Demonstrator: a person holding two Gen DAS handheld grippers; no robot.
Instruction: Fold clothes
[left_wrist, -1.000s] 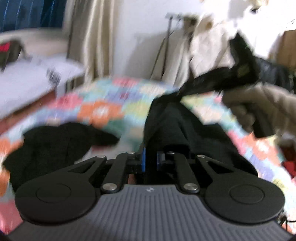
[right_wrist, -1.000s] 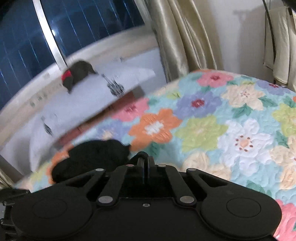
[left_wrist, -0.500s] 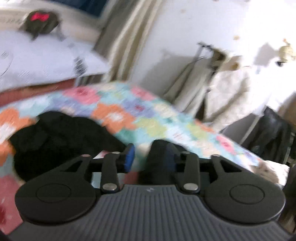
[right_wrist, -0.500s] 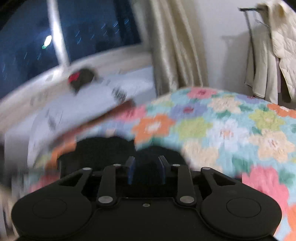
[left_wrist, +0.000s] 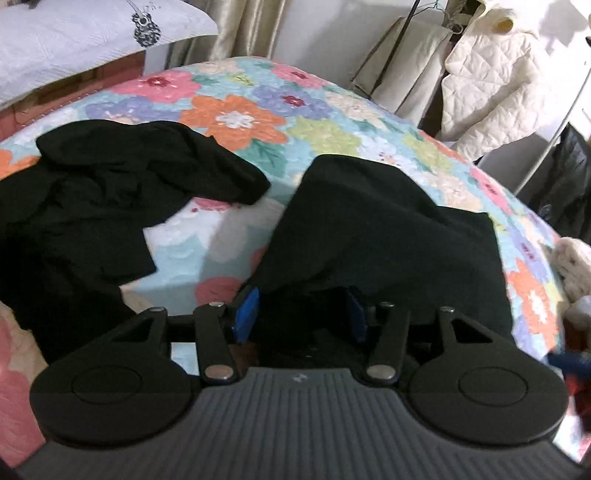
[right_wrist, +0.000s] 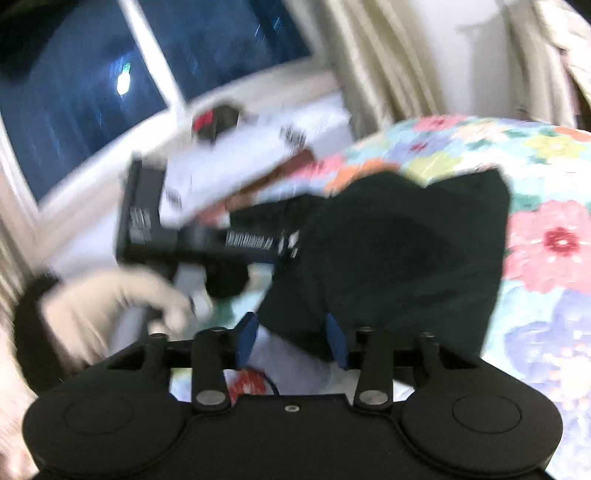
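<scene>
- Left claw (left_wrist: 301, 314) jaws opening; blue pads apart, edge of the folded black garment (left_wrist: 388, 229) between them, not pinched.
- Right claw (right_wrist: 291, 341) jaws opening too, pads apart, the garment's corner between them, loose.
- Folded black garment lies on the floral bed quilt (left_wrist: 236, 122) just ahead of both claws.
- Crumpled black garment (left_wrist: 92, 199) ahead-left of left claw.
- Gloved hand (right_wrist: 110, 299) left of right claw; view blurred.
</scene>
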